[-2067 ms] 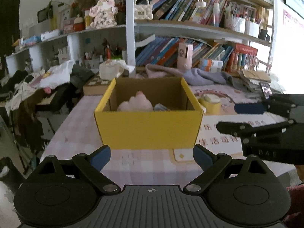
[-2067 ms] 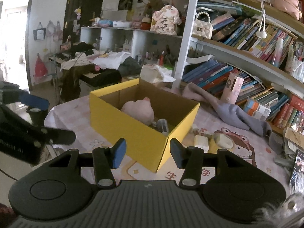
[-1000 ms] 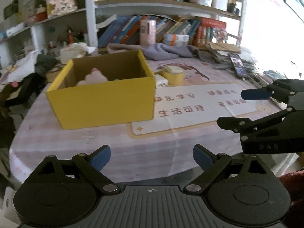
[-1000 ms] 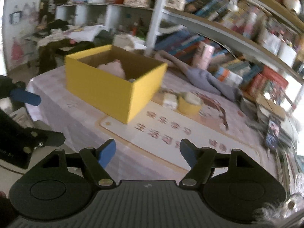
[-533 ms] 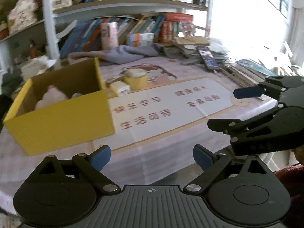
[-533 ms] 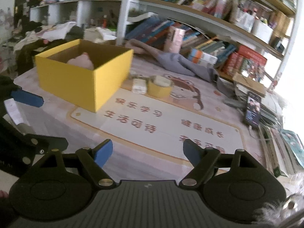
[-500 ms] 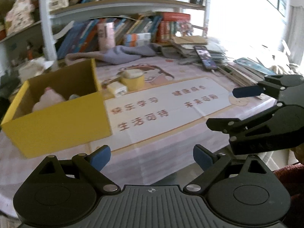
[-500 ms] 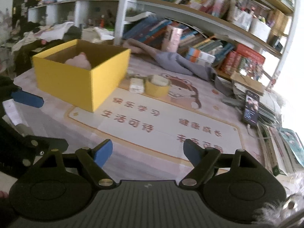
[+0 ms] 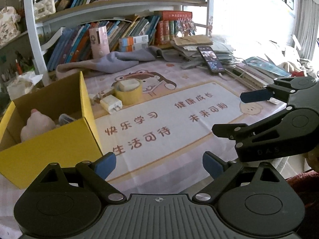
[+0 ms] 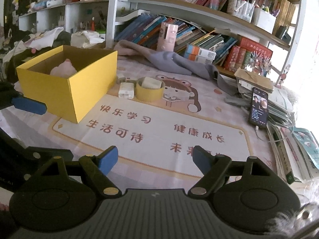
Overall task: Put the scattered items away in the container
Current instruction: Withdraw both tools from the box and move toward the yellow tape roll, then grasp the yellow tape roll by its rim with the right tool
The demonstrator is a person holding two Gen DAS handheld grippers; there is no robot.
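square yellow cardboard box [image 10: 65,83], open-topped

A counter [image 10: 229,103] under a pale checked cloth [image 9: 179,73] stands against a white-framed bookshelf [image 10: 111,12] crammed with leaning books [image 10: 147,27]. Hard daylight floods in from a window [image 9: 249,10] on the right, washing out that side. Further left, white shelving [image 10: 51,14] and heaped clothes [image 10: 43,36] sit in dimmer light.
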